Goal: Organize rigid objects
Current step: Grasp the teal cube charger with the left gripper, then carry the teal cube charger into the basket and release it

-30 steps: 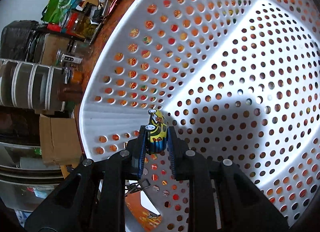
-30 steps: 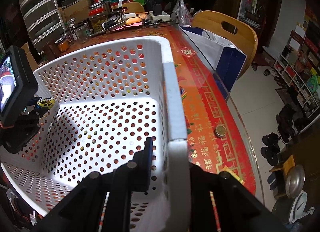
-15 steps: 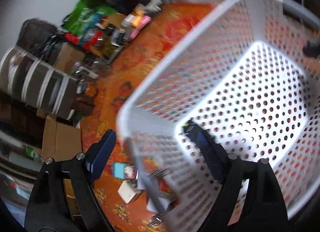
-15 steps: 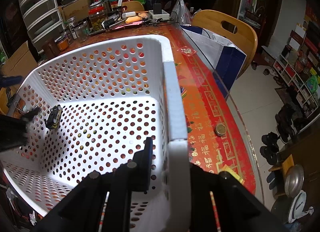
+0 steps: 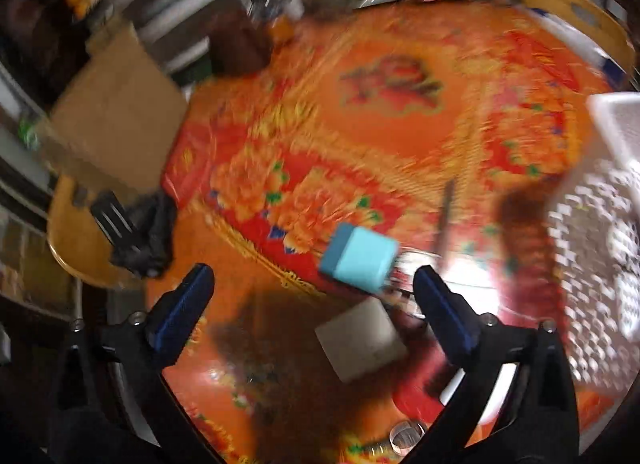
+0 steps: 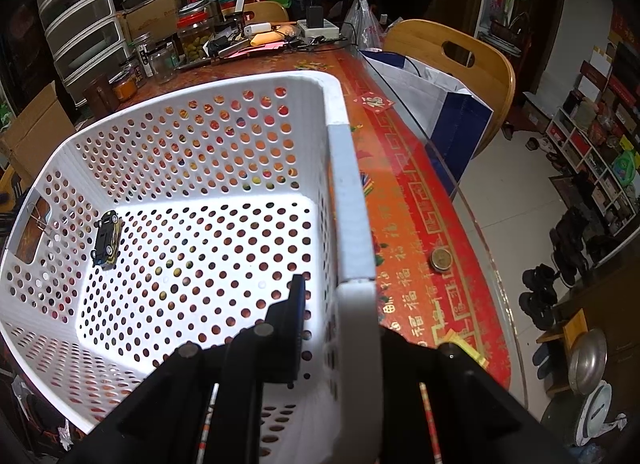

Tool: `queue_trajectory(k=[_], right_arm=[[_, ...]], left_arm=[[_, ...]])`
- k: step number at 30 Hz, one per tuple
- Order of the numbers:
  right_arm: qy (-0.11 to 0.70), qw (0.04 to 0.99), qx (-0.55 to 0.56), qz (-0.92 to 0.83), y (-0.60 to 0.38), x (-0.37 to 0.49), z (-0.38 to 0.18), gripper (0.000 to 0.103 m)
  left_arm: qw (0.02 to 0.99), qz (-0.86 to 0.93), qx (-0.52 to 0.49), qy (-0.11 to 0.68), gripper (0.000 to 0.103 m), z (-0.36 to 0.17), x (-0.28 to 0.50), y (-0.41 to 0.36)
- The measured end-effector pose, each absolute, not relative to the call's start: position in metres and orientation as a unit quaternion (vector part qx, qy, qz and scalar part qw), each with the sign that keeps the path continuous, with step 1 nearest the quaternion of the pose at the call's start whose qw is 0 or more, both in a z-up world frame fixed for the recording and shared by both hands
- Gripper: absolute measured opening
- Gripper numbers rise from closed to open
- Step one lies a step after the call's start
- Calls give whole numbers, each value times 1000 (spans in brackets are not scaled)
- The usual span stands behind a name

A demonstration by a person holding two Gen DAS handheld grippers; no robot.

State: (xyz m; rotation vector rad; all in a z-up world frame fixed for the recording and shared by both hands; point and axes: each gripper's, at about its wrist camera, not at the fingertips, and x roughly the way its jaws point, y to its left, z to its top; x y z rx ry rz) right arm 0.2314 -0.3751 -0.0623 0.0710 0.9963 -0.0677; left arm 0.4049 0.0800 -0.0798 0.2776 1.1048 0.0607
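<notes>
Right now my left gripper (image 5: 312, 296) gapes wide and empty over the blurred orange surface (image 5: 400, 136), near a turquoise box (image 5: 358, 262). My right gripper (image 6: 336, 320) is clamped onto the white basket's rim (image 6: 344, 200); a toy car (image 6: 106, 238) lies inside it.

Home dining room: red flowery tablecloth (image 6: 404, 200), wooden chair (image 6: 452, 56), pickle jar (image 6: 195, 36) far on table, shoes (image 6: 540, 296) on floor right.

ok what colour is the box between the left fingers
Light blue box, with a darker teal side; it shows only in the left wrist view, blurred.
</notes>
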Motion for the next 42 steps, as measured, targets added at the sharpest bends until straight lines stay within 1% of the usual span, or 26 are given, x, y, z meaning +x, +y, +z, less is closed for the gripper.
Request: queue_trajectory(k=[1, 2, 6, 9, 12, 14, 18, 21, 24, 26, 27, 28, 33, 35, 38, 40, 42], right_arm=[[478, 877, 34, -32, -375, 232, -62, 11], [478, 877, 35, -32, -375, 232, -62, 12], [479, 876, 39, -33, -375, 232, -62, 12], [479, 877, 38, -32, -375, 232, -62, 12], [478, 877, 38, -33, -375, 232, -62, 12], [478, 877, 37, -33, -375, 232, -63, 12], [479, 877, 37, -34, -375, 232, -63, 12], [480, 876, 37, -34, -375, 233, -62, 12], [480, 876, 36, -33, -374, 233, -63, 12], [480, 876, 36, -33, -374, 232, -63, 12], [480, 876, 36, -33, -374, 232, -63, 12], [479, 876, 36, -33, -374, 232, -63, 12], [478, 877, 36, -33, -374, 233, -63, 12], [478, 877, 35, -33, -374, 233, -63, 12], [478, 877, 35, -33, -373, 233, -63, 12], [477, 877, 35, -33, -373, 233, -63, 12], [477, 878, 36, -32, -373, 233, -63, 12]], left_arm=[[838, 30, 114, 532, 87, -88, 412, 87], [835, 32, 95, 541, 86, -95, 419, 95], [833, 24, 34, 552, 85, -111, 437, 107], [831, -17, 41, 554, 85, -115, 434, 95], [834, -4, 70, 548, 85, -116, 430, 86], [829, -6, 55, 556, 84, -117, 432, 90], [820, 4, 35, 571, 86, -136, 445, 98], [821, 5, 14, 571, 85, -143, 448, 105], [822, 8, 15, 570, 84, -147, 447, 106], [822, 3, 5, 569, 77, -147, 446, 107], [822, -4, -4, 570, 66, -147, 446, 108], [821, -11, -11, 571, 61, -146, 445, 107], [826, 17, 18, 564, 60, -142, 441, 100], [834, 29, 30, 550, 60, -135, 437, 97], [855, 60, 68, 511, 60, -109, 425, 87], [870, 80, 102, 475, 60, -85, 413, 74], [885, 75, 113, 446, 60, -57, 400, 60]])
